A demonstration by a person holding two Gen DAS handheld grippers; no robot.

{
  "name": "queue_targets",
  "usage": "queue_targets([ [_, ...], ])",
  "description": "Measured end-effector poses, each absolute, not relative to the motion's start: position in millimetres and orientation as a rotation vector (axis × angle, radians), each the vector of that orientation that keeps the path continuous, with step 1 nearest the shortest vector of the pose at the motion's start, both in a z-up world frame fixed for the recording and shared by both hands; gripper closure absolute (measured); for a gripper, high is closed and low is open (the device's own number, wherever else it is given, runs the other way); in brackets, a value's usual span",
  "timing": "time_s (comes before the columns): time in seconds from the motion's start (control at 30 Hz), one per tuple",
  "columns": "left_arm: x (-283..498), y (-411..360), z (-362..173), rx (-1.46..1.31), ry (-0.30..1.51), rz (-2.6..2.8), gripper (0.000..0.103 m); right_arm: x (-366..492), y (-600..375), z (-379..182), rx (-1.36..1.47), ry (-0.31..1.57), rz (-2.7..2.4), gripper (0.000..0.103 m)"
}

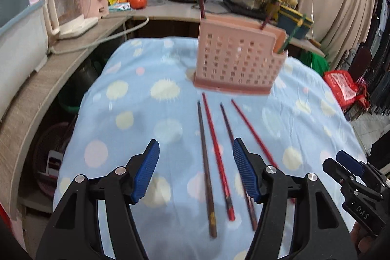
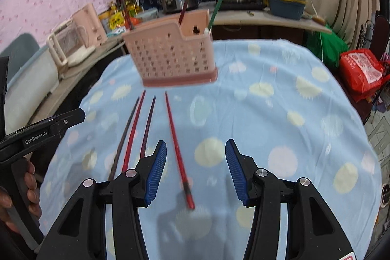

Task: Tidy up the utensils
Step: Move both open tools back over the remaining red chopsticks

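Here, a bench draped in a pale blue dotted cloth (image 1: 136, 113) carries a pink perforated plastic utensil holder (image 1: 240, 60) and four loose chopsticks.

The holder stands upright at the far side with a few sticks inside; two dark brown chopsticks (image 1: 206, 169) and two red chopsticks (image 1: 217, 155) lie side by side before it. The left gripper (image 1: 196, 167) and right gripper (image 2: 196, 167) hover spread wide, holding nothing.

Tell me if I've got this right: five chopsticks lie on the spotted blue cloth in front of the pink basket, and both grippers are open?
Not quite: four chopsticks lie there, not five, as the left wrist view shows. They do lie before the pink basket, and the left gripper and right gripper are open.
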State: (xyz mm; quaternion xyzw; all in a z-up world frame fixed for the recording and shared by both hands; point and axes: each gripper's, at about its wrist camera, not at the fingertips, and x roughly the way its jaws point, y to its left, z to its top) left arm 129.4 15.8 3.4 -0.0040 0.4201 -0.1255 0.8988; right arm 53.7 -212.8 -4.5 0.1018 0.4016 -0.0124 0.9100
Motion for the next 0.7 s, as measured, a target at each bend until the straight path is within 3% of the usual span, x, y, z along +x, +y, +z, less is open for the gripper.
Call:
queue_targets([
  [0.53, 77.4, 15.2, -53.6, 0.030, 0.976, -0.250, 0.045, 32.5, -192.6, -52.3, 0.197, 0.932, -0.011, 0.055],
  [0.7, 73.6, 7.7, -66.2, 0.059, 0.997, -0.273, 0.051, 33.3, -191.7, -57.7, 0.194, 0.947, -0.010, 0.062],
])
